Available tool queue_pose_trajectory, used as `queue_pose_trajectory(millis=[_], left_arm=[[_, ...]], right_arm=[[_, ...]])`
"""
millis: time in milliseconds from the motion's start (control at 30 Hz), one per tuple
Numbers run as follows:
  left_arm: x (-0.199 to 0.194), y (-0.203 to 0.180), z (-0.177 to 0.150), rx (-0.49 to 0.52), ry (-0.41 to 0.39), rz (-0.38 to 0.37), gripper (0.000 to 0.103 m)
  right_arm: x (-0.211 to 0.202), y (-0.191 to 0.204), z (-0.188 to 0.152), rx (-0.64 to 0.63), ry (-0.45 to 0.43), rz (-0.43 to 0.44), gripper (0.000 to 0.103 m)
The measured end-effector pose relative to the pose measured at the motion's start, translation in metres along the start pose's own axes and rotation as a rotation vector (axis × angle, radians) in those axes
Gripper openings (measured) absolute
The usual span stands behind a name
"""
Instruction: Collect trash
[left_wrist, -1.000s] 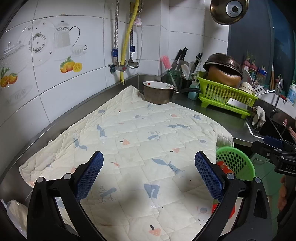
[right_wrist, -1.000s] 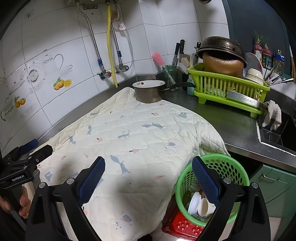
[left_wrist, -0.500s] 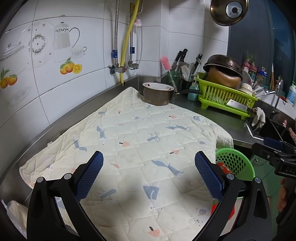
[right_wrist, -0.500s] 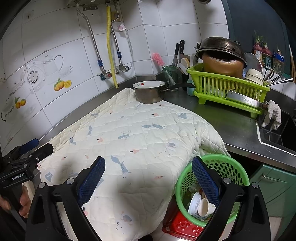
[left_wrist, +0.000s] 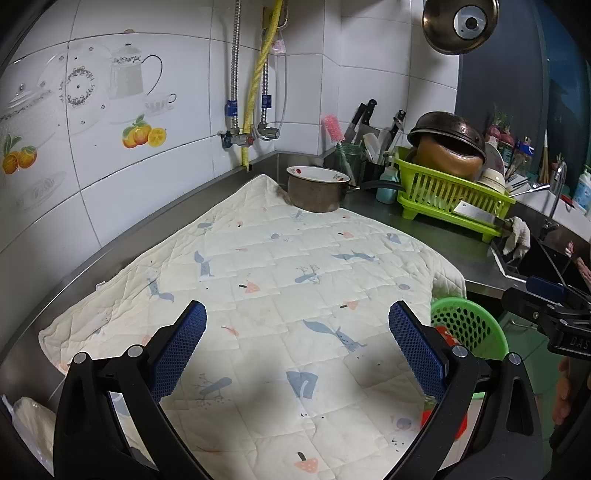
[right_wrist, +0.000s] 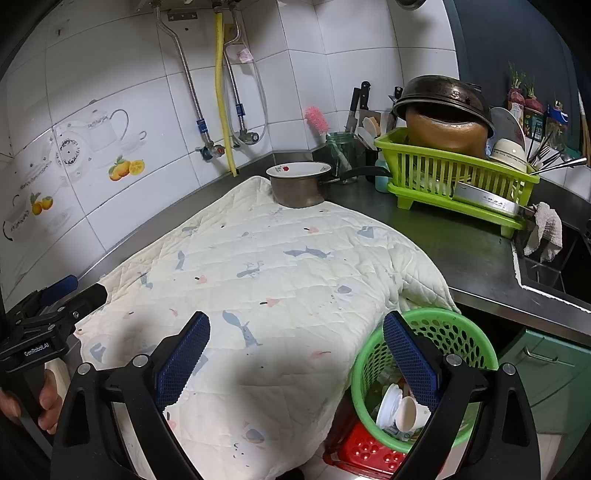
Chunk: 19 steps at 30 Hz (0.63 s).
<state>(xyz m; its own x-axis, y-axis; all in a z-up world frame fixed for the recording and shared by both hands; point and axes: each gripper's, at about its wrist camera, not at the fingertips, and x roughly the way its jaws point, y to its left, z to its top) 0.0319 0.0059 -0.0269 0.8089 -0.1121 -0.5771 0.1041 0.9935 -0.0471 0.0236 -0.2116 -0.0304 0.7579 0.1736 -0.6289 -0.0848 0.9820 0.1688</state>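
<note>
Nearest the cameras, both pairs of tongs hang released and empty over a quilted cloth (left_wrist: 280, 280): the left tongs (left_wrist: 297, 345) above its near middle, the right tongs (right_wrist: 295, 350) over its near right part. Below the right tongs, off the counter's front edge, stands a green basket (right_wrist: 458, 332) holding the trash, among it a white cup (right_wrist: 408, 410); a red crate (right_wrist: 364, 452) lies under it. The cloth's right corner droops over the counter edge, just touching the basket rim. The cloth itself lies bare across its whole middle, open room between both tongs and the far end. On its far corner sits a pot (left_wrist: 317, 190). Right of the pot, bare steel counter (right_wrist: 461, 243) runs to a green dish rack (right_wrist: 458, 184), with a sink edge beyond.
</note>
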Motion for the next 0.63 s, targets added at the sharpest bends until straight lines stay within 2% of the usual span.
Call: queue_pose_trajectory(millis=[633], left_arm=[[-0.0065,0.0023,0.0016,-0.006,-0.011,0.008,0.098]], right_arm=[[0.0008,0.0028,0.0005,-0.002,-0.002,0.014,0.092]])
